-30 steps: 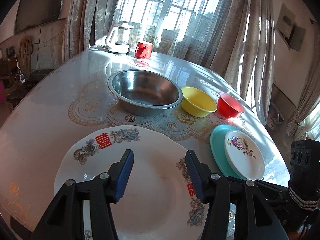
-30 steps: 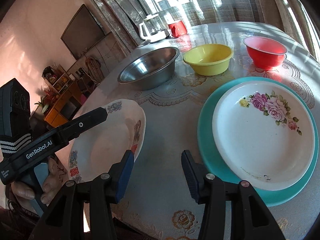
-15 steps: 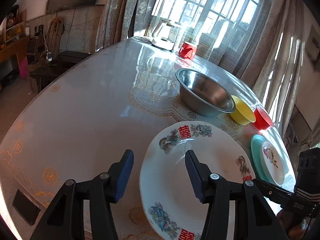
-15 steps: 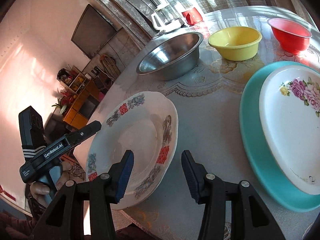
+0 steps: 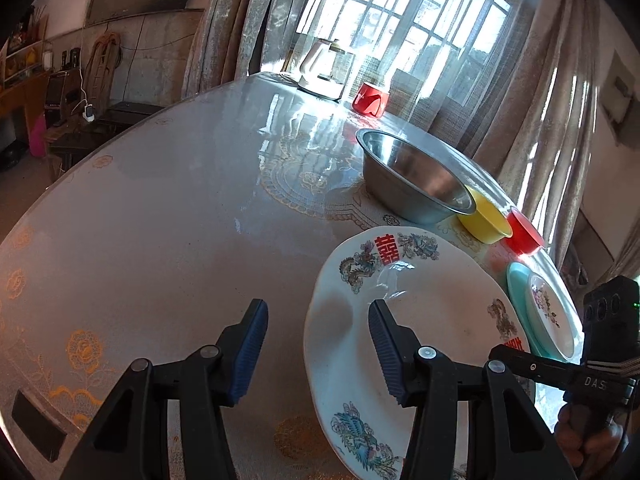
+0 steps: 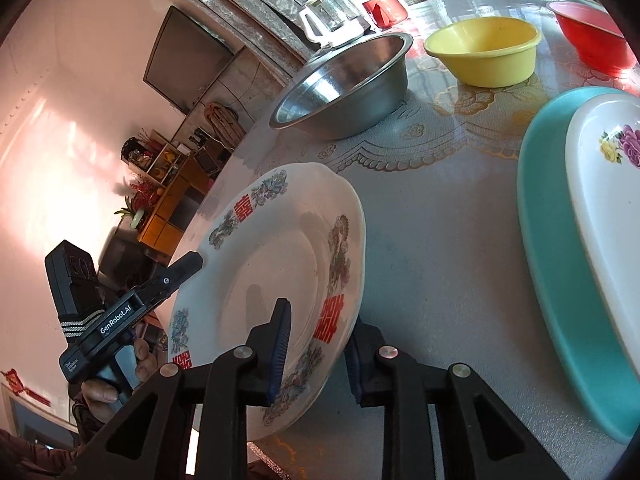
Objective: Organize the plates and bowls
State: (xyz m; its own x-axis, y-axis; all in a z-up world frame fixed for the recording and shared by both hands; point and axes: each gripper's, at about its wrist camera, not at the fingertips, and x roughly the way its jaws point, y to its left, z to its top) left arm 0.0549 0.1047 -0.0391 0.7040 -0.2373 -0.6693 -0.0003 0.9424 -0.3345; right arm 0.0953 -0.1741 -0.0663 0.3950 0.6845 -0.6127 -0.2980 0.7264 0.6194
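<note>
Your right gripper (image 6: 316,344) pinches the big white dragon-patterned plate's (image 6: 280,264) rim, left gripper (image 5: 316,354) spread wide; the floral white plate (image 6: 608,200) already sits on the teal plate (image 6: 548,240), while 3 bowls look unstacked.

Sunlit barred window (image 5: 404,28) and curtains (image 5: 240,28) stand far from me — wooden cabinet (image 6: 168,204), dark screen (image 6: 184,60) at left.

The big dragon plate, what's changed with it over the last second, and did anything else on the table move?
The right tool has swung left and closed its fingers over the near rim of the big plate, one above and one below; a second ago it hung open over bare table. The left tool stays open, now straddling the plate's left edge. The steel bowl, yellow bowl, red bowl and the flower plate on the teal plate haven't moved.
</note>
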